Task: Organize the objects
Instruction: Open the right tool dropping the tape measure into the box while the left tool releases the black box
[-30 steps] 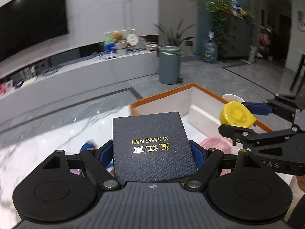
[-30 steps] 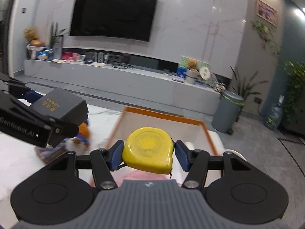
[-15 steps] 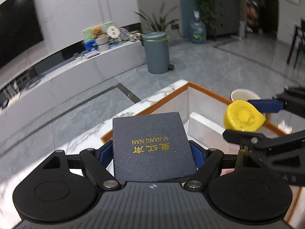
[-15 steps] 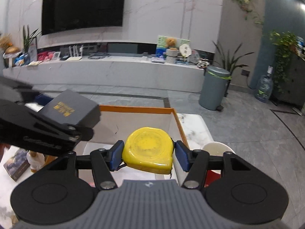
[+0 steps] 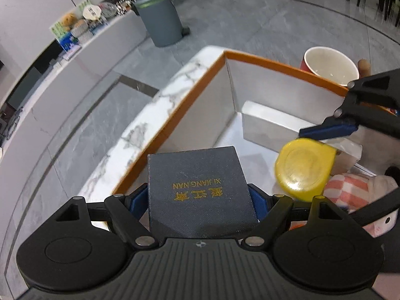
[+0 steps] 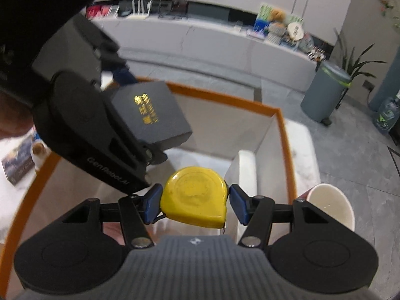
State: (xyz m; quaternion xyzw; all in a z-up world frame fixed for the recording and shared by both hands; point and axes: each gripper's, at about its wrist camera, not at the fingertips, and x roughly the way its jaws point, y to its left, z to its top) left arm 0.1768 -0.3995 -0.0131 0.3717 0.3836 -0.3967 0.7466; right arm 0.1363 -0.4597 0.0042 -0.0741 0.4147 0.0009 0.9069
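My left gripper (image 5: 200,195) is shut on a dark blue box with gold lettering (image 5: 200,190) and holds it over the near left corner of an orange-rimmed white bin (image 5: 175,122). My right gripper (image 6: 193,200) has its blue pads a little apart from a yellow tape measure (image 6: 195,197); small gaps show on both sides. The tape measure (image 5: 303,170) hangs inside the bin, just right of the box. The box (image 6: 150,115) and the left gripper also show in the right wrist view, upper left, above the bin (image 6: 282,130).
In the bin lie a white rectangular block (image 5: 267,125) and a pink-and-white striped plush (image 5: 350,190). A red paper cup (image 5: 330,65) stands outside the bin's far right rim. A book (image 6: 17,167) and a small figurine (image 6: 37,152) lie on the marble table at left.
Both grippers have tilted down and moved in over the bin. The right gripper's pads have come slightly off the tape measure. The box stays clamped.
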